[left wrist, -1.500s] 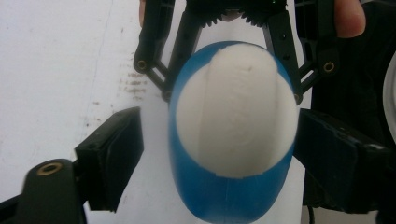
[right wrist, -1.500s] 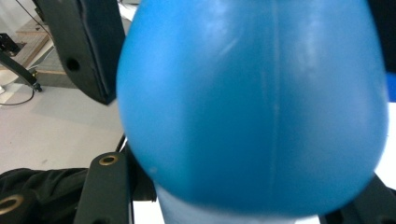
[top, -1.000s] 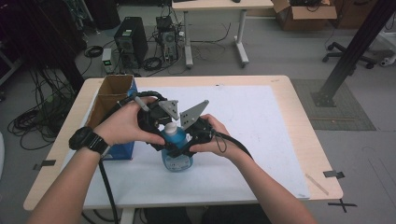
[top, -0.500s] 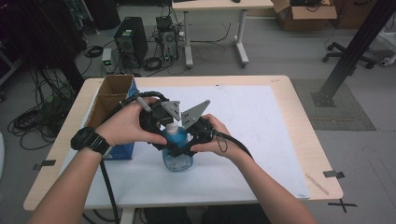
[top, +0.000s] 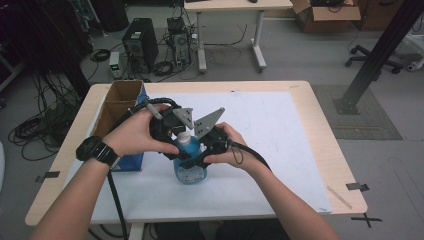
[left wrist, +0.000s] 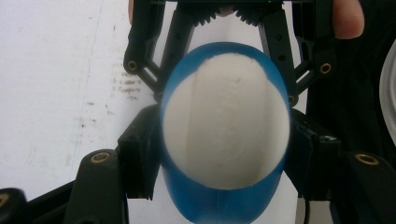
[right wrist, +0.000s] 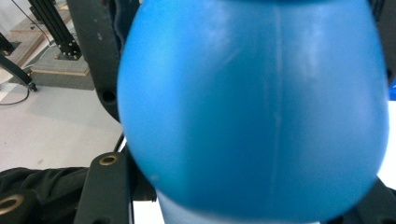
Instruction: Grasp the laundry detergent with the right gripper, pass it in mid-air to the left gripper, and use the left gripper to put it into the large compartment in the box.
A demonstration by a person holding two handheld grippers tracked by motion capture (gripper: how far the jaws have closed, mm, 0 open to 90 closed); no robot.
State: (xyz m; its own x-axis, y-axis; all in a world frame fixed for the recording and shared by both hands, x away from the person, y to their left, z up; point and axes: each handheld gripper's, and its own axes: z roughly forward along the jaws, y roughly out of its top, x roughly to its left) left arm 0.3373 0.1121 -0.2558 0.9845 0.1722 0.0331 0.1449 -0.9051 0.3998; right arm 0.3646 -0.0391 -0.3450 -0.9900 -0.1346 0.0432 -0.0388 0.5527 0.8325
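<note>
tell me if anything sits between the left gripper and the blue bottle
Nothing visible does. In the left gripper view the left gripper's jaws sit close on either side of the blue bottle, right at its white cap.

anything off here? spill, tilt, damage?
Nothing stands out. The blue bottle stands upright on the white mat, white cap on, with the left tool and right tool closed around it. No spill visible. The cardboard box sits open at the table's left edge.

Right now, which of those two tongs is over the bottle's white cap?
The left tongs, whose jaws flank the white cap; the right tongs sit lower, around the blue bottle body.
</note>
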